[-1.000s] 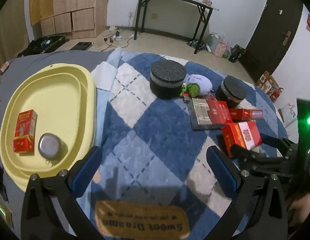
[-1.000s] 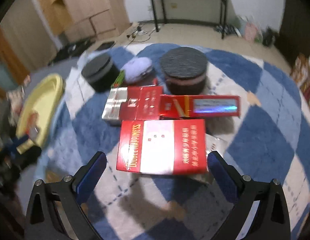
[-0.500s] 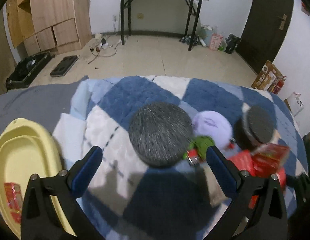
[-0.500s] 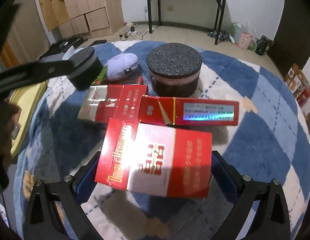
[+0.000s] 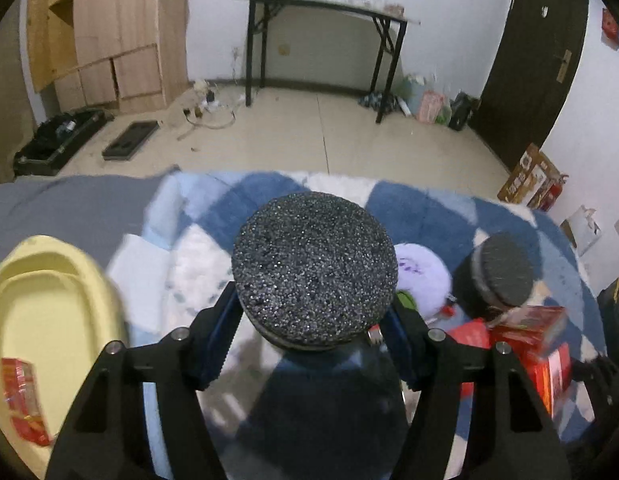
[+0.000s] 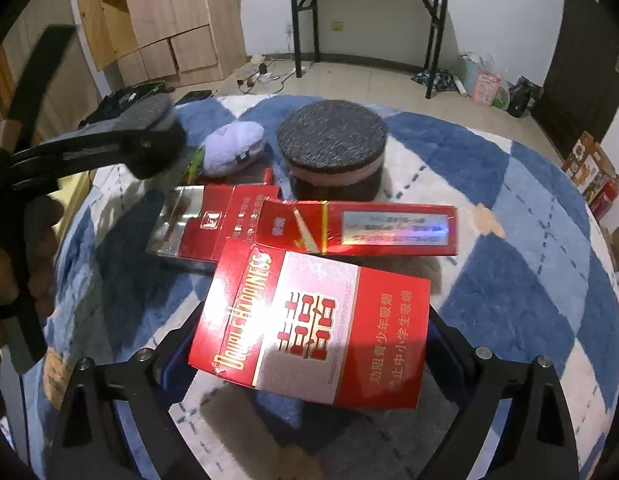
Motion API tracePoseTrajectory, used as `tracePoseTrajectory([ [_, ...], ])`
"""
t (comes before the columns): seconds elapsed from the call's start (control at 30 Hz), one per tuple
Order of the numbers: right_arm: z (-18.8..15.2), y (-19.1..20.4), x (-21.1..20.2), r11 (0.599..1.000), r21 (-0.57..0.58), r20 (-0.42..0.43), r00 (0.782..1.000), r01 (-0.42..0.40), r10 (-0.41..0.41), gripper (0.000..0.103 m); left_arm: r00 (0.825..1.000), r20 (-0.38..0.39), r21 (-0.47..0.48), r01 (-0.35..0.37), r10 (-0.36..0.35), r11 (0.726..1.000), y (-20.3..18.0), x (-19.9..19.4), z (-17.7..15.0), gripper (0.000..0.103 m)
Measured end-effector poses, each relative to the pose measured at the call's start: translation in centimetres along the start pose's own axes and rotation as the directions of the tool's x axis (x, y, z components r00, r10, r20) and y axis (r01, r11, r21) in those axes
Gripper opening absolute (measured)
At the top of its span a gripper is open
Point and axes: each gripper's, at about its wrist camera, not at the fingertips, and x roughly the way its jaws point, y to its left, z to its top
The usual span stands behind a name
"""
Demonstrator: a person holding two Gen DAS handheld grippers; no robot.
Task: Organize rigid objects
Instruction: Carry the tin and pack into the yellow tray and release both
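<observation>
A blue-and-white checked blanket (image 6: 489, 184) covers the bed. Beyond the right fingers (image 6: 177, 356), a long red carton (image 6: 357, 229) and a red-and-silver box (image 6: 213, 226) lie on it, with a black round tin (image 6: 332, 152) and a lilac plush (image 6: 233, 147) farther off. Left of the left fingers (image 5: 217, 344), a yellow tray (image 5: 49, 300) lies on it.

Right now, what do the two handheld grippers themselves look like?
Both look alike. The left gripper and the right gripper each have matte black, angular open-frame arms dotted with silver bolt heads, carrying blue pads with ridged inner faces. No cables, markings or sleeves are visible.
</observation>
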Motion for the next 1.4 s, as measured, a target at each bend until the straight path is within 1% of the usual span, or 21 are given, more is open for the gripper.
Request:
tracePoseTrajectory([
  [0.07,0.3,-0.3,-1.1,1.000,0.014,0.020,1.000,-0.001,0.000,0.096,0.999,0.030,0.005,-0.017,0.017,1.000,0.4,-3.0,-0.3,0.068],
  [0.17,0.7,0.1,-3.2,1.000,-0.001,0.076,0.997,0.007,-0.007,0.096,0.998,0.057,-0.009,-0.018,0.019,1.000,1.6,-7.8,-1.1,0.068],
  [0.27,0.5,1.2,-5.2,0.999,-0.031,0.118,0.993,-0.024,0.027,0.096,0.996,0.074,-0.029,-0.044,0.046,0.999,2.7,-12.5,-1.8,0.068],
  [0.37,0.0,2.2,-6.9,0.997,-0.054,0.148,0.986,-0.063,0.070,0.096,0.990,0.112,-0.061,-0.077,0.083,0.995,3.5,-17.7,-2.8,0.068],
  [0.47,-1.0,3.0,-8.3,0.992,-0.076,0.161,0.980,-0.101,0.113,0.096,0.985,0.144,-0.112,-0.074,0.090,0.991,4.0,-21.4,-4.2,0.068],
  [0.53,-2.0,3.4,-9.0,0.989,-0.096,0.163,0.979,-0.112,0.126,0.096,0.984,0.158,-0.112,-0.058,0.076,0.992,4.1,-23.2,-5.4,0.068],
  [0.6,-2.8,4.0,-9.3,0.986,-0.122,0.156,0.979,-0.117,0.135,0.096,0.976,0.198,-0.105,-0.071,0.091,0.992,4.3,-24.5,-6.6,0.068],
  [0.67,-3.6,5.0,-9.4,0.983,-0.151,0.145,0.981,-0.107,0.129,0.096,0.966,0.228,-0.115,-0.099,0.123,0.988,4.9,-24.9,-7.6,0.068],
  [0.73,-4.2,5.8,-9.6,0.979,-0.176,0.139,0.982,-0.099,0.124,0.096,0.962,0.231,-0.144,-0.115,0.147,0.983,5.7,-24.6,-8.3,0.068],
  [0.83,-5.0,6.9,-10.0,0.975,-0.209,0.142,0.984,-0.076,0.107,0.096,0.968,0.188,-0.184,-0.129,0.163,0.974,7.0,-23.3,-8.7,0.068],
  [0.93,-5.6,8.0,-10.1,0.968,-0.243,0.137,0.986,-0.058,0.094,0.096,0.967,0.187,-0.211,-0.132,0.173,0.969,8.7,-23.1,-9.0,0.068],
  [1.03,-6.0,8.9,-10.1,0.961,-0.274,0.133,0.988,-0.043,0.082,0.096,0.971,0.169,-0.250,-0.124,0.169,0.960,9.7,-22.8,-9.0,0.068],
  [1.2,-6.5,9.7,-9.3,0.953,-0.301,0.123,0.989,-0.041,0.081,0.096,0.975,0.156,-0.265,-0.114,0.160,0.957,10.1,-22.4,-9.0,0.068],
  [1.3,-6.6,10.4,-8.7,0.945,-0.322,0.114,0.989,-0.051,0.092,0.096,0.977,0.144,-0.262,-0.113,0.155,0.958,10.8,-22.1,-8.6,0.068],
  [1.4,-6.2,11.8,-9.0,0.934,-0.350,0.126,0.984,-0.076,0.127,0.096,0.978,0.120,-0.299,-0.127,0.169,0.946,13.0,-21.5,-8.2,0.068],
])
